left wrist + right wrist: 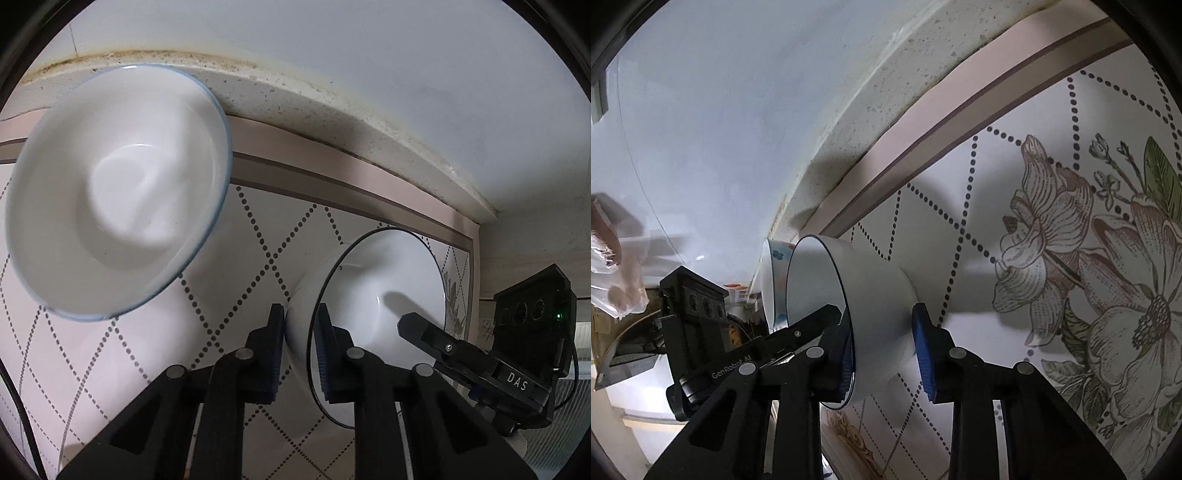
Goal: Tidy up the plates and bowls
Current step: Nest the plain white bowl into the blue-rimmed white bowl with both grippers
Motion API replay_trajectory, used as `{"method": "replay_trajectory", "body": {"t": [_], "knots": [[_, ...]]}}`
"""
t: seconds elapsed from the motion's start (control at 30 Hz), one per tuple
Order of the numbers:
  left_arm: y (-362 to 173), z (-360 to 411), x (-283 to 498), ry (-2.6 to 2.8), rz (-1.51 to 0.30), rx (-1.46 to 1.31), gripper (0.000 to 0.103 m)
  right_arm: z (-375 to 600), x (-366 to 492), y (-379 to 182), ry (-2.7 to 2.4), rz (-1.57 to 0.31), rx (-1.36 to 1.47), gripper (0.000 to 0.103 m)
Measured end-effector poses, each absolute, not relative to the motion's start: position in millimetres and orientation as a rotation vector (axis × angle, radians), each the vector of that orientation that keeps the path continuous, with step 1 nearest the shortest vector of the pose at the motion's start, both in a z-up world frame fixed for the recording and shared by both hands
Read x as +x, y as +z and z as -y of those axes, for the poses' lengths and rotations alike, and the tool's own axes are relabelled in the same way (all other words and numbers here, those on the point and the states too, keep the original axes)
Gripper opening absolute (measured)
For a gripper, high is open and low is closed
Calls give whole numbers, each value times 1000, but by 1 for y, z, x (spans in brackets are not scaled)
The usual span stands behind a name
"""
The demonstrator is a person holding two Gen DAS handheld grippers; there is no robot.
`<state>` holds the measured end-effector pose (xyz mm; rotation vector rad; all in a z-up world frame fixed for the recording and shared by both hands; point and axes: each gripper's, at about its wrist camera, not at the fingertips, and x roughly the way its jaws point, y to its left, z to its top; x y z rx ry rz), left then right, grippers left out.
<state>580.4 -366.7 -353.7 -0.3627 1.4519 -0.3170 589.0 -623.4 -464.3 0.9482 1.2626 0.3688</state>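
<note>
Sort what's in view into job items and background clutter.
Job:
- black-rimmed bowl
- blue-rimmed bowl
- left gripper and right gripper, both astride the black-rimmed bowl's rim

Lying about:
- floral tablecloth
- plastic bag

Blue-rimmed bowl (118,188) blurred; floral bowl (772,280) half-hidden.
</note>
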Motion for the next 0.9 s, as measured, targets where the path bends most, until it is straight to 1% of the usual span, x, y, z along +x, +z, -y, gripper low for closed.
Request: {"method": "replay_trajectory", "body": {"t": [0.23, 0.5, 0.7, 0.9], "knots": [[-335, 367, 571, -321, -1423, -350, 14, 611, 579, -450, 390, -1262, 937, 29], [-305, 356, 525, -374, -1404, -322, 14, 602, 543, -416, 386, -1231, 907, 29], [-288, 351, 479, -427, -1407, -319, 14, 602, 494, -390, 367, -1218, 889, 29], [-279, 359, 431, -461, -1410, -308, 14, 611, 426, -371, 338, -1216, 890, 29]]}}
